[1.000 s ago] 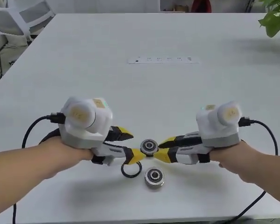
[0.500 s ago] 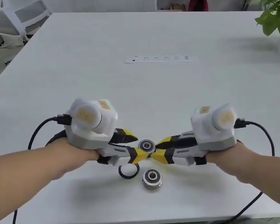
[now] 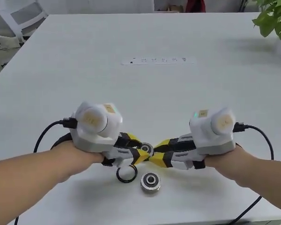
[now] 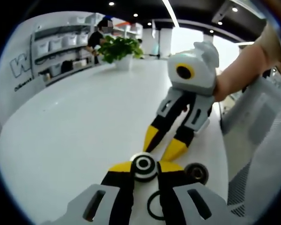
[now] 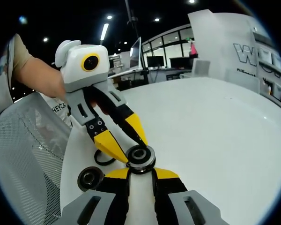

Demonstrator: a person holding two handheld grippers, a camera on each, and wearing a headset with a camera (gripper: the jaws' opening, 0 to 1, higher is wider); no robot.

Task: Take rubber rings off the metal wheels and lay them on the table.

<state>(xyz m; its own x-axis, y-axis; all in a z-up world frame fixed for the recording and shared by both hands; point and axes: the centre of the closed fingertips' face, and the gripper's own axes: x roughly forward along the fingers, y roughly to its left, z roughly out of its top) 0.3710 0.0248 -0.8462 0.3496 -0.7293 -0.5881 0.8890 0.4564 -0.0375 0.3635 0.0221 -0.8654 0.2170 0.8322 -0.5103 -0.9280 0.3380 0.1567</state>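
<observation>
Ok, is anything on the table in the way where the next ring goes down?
Partly. Just below the held wheel in the head view, a loose ring and a second wheel lie on the table, apart from each other. The surface beside them looks bare, so lay it to one side.

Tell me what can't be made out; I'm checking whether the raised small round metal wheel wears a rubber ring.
Small round metal wheel, head view: yellow jaw tips cover its rim; any ring hidden.
Right gripper, left gripper view: tips end behind the wheel; grip unclear.
Flat white strip, head view: markings too small.
</observation>
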